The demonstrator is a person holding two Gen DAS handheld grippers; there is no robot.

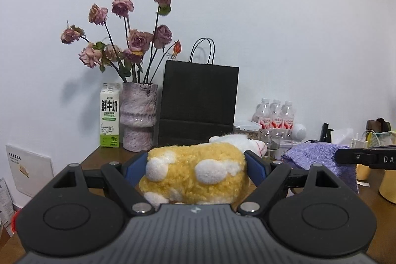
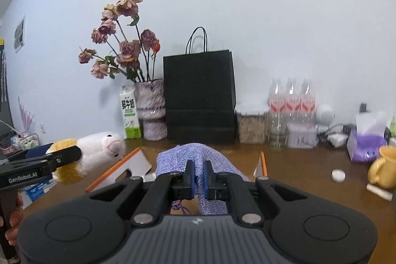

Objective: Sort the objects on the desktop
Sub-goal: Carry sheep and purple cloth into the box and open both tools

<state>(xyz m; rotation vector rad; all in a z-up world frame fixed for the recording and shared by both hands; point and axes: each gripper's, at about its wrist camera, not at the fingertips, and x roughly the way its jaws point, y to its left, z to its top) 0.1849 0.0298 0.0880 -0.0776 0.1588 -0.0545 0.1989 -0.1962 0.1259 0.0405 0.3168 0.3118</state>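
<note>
Above the bench (image 2: 297, 165), left gripper (image 1: 195, 165) clamps wide on the yellow-and-white plush toy (image 1: 195, 175); right gripper (image 2: 197, 180) pinches the purple knit cloth (image 2: 178, 157) nearly shut. Both items appear lifted clear. Step: carry phase. Next move likely needs a drop spot for each, not identifiable from these views

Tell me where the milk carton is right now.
The milk carton stands at the back of the desk against the wall, left of centre in both wrist views, just left of the flower vase.
</note>
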